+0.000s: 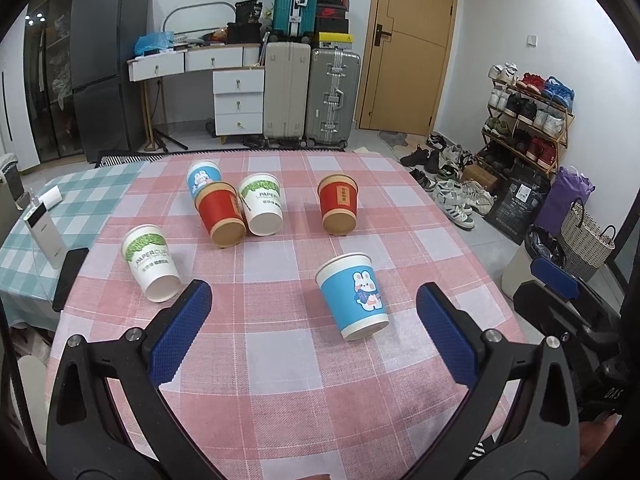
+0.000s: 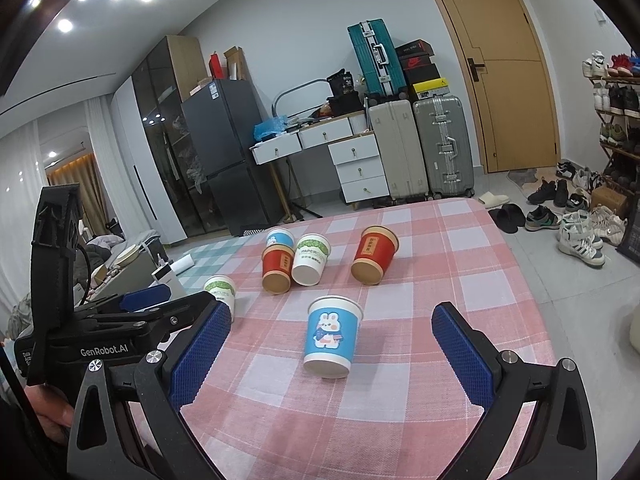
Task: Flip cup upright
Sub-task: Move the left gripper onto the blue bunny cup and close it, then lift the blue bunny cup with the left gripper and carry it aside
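Several paper cups lie on their sides on a pink checked tablecloth (image 1: 280, 360), bases toward me. The nearest is a blue bunny cup (image 1: 354, 300) (image 2: 332, 334). Further back lie a white and green cup (image 1: 152, 264), a red cup (image 1: 220, 216), a second white and green cup (image 1: 262, 208), a second blue cup (image 1: 202, 176) and a lone red cup (image 1: 339, 206). My left gripper (image 1: 314, 294) is open and empty, the bunny cup just ahead, nearer its right finger. My right gripper (image 2: 332, 312) is open too, the same cup centred ahead of its fingers.
A white power bank (image 1: 44, 232) and a black phone (image 1: 70, 276) sit at the left on a teal checked cloth (image 1: 60, 200). The table's right edge drops to a floor with shoes (image 1: 452, 196), a bin (image 1: 532, 264) and a basket (image 1: 588, 236).
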